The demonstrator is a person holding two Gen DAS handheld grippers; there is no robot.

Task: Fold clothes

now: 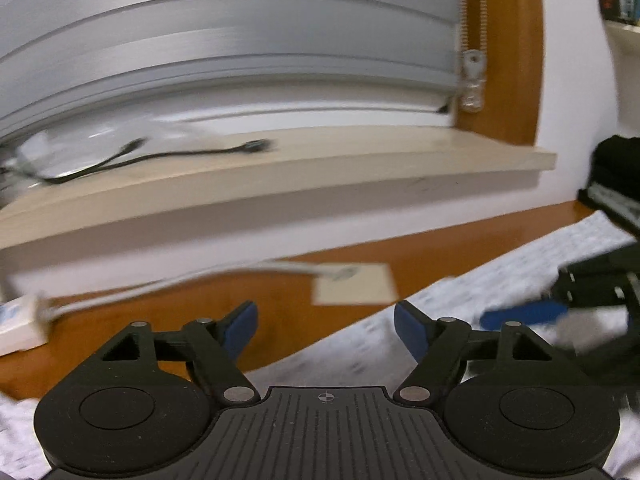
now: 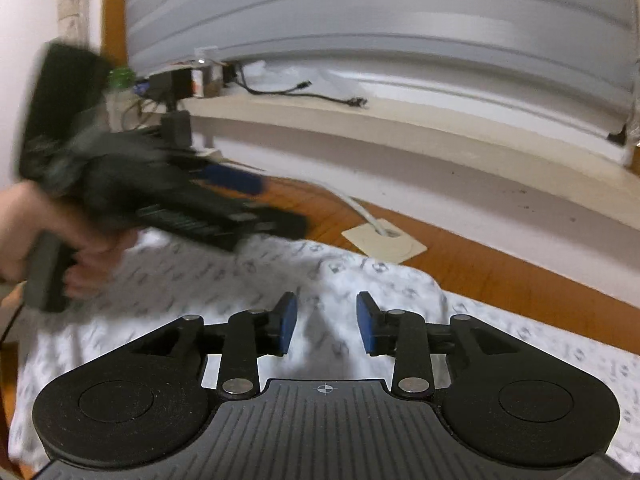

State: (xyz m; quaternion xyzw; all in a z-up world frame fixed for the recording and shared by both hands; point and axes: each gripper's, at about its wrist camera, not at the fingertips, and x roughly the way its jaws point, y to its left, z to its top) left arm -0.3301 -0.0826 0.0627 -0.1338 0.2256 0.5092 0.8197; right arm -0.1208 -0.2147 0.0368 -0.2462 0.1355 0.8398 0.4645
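While both my tools hover above the desk:
Left gripper (image 1: 326, 330): blue pads wide apart, holding nothing.
Right gripper (image 2: 326, 324): pads parted, nothing between.
Patterned white garment (image 2: 360, 280): spread on the orange desk (image 2: 500, 264) beneath both.

sill (image 2: 400, 128) overhangs, garment (image 2: 360, 280) top unobstructed

Even, soft indoor light, heavy motion blur across both views, fisheye bending at edges, no glare.
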